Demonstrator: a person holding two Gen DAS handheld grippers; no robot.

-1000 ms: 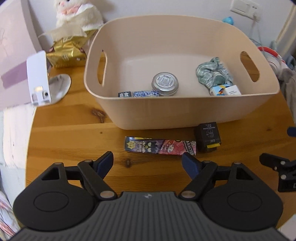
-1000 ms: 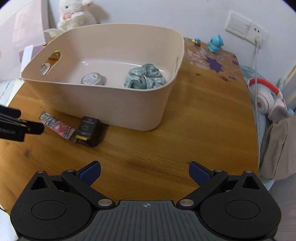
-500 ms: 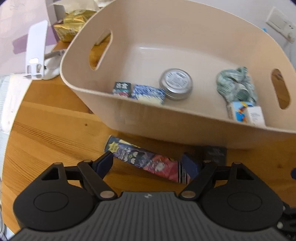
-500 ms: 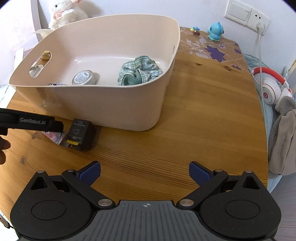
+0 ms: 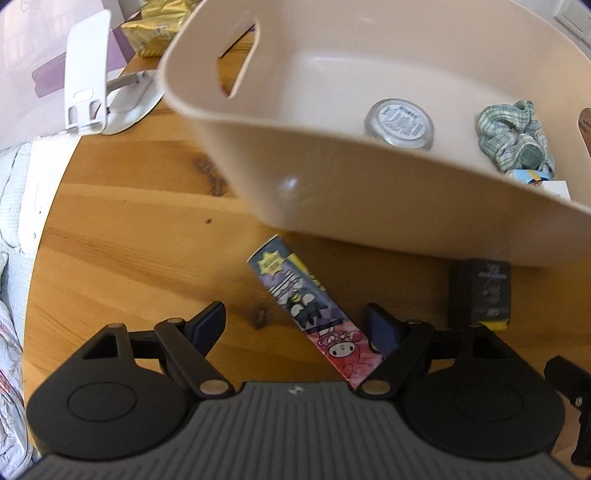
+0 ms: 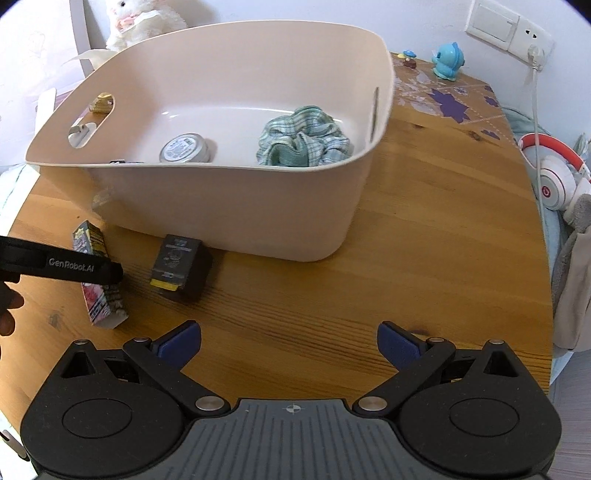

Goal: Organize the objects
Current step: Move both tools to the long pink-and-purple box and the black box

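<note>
A long cartoon-printed box (image 5: pixel 314 310) lies on the wooden table in front of the beige tub (image 5: pixel 369 206). My left gripper (image 5: pixel 295 325) is open and sits low over the box, whose near end lies between the fingers. In the right wrist view the box (image 6: pixel 96 280) shows partly under the left gripper's finger (image 6: pixel 59 260). A small black box (image 5: pixel 480 295) lies to its right, also in the right wrist view (image 6: pixel 177 262). My right gripper (image 6: pixel 288 341) is open and empty above bare table. The tub (image 6: pixel 236 206) holds a round tin (image 6: pixel 184 147) and a green checked cloth (image 6: pixel 303 142).
A white phone stand (image 5: pixel 86 85) and a gold packet (image 5: pixel 159 29) are left of the tub. A plush toy (image 6: pixel 136 22) is behind it. A blue figurine (image 6: pixel 448 61), a wall socket (image 6: pixel 509 26) and red-white headphones (image 6: pixel 557 177) are at the right.
My left gripper has moved forward and down over the cartoon box, which has turned from lying sideways to pointing toward the tub. The right gripper has edged slightly closer.
</note>
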